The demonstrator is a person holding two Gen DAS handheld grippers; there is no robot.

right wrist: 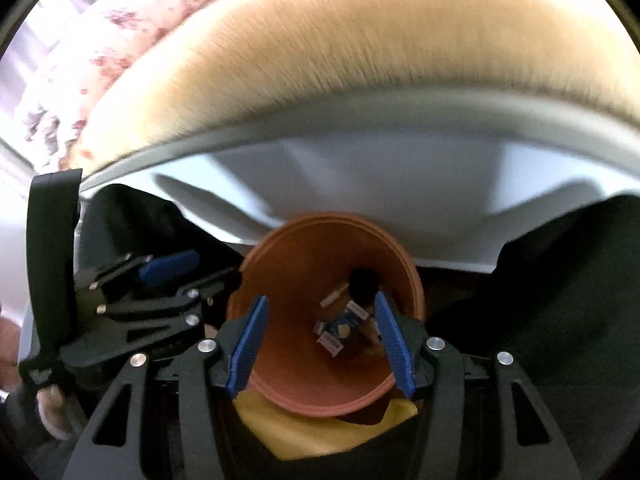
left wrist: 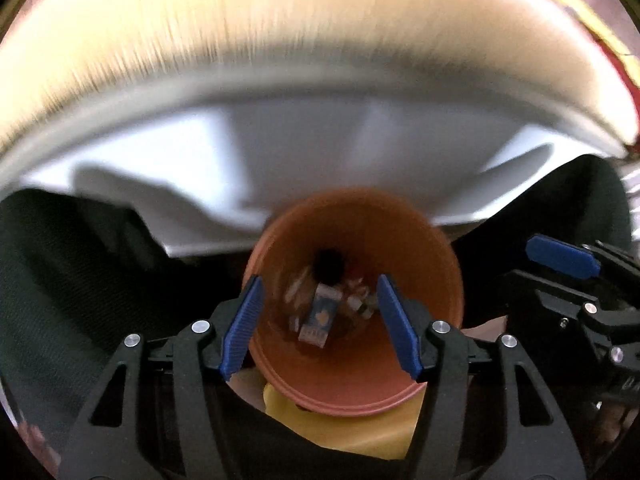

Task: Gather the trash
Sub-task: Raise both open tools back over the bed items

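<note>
Both hand-held grippers hover open-jawed over a terracotta pot holding trash.

The left hand-held gripper (left wrist: 320,326) and right hand-held gripper (right wrist: 320,344) stand spread, gripping nothing, their blue pads framing the pot (left wrist: 420,256). Inside lie a blue wrapper (left wrist: 318,318) and white scraps (right wrist: 331,299). The pot sits on a yellow cloth (right wrist: 316,432), near a white sheet (left wrist: 240,160).

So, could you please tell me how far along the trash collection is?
Done: a blue wrapper and small scraps already lie inside the orange pot. In hand: nothing; the left claw and right claw hang open above it. Left: the yellow sheet under the pot, if that is trash.
</note>
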